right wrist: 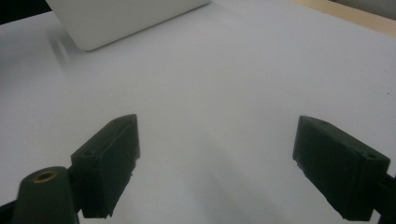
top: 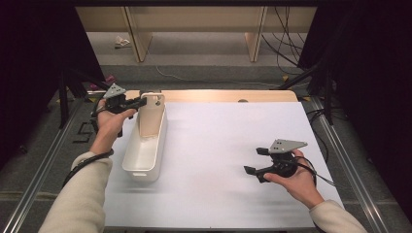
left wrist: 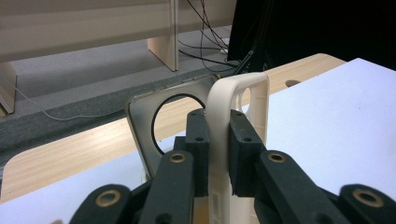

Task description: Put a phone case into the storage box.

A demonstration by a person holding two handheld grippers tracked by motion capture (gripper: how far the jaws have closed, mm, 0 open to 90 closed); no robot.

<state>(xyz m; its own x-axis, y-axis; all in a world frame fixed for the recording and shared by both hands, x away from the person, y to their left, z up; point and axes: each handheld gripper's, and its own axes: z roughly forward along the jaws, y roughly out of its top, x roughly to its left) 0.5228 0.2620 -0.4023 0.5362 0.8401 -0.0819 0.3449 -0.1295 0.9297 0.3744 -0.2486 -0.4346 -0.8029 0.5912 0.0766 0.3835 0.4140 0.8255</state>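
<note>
A long white plastic bin (top: 145, 145) lies on the left part of the white table sheet (top: 228, 141), its far end fitted with a cream looped handle (top: 154, 97). My left gripper (top: 142, 101) is shut on that handle (left wrist: 223, 116), a black pad pressing each side of it. In the left gripper view the bin's end wall (left wrist: 140, 121) with a round hole stands behind the jaws. My right gripper (top: 252, 160) hovers over the right part of the sheet, held in a hand, jaws wide apart with nothing between the pads (right wrist: 109, 163).
A pale wooden table edge (top: 218, 95) runs along the far side of the sheet. Beyond it are grey floor, wooden shelf legs (top: 141, 43) and loose cables (top: 286, 43). A corner of the bin (right wrist: 121, 18) lies ahead of the right gripper. Metal rails flank the table.
</note>
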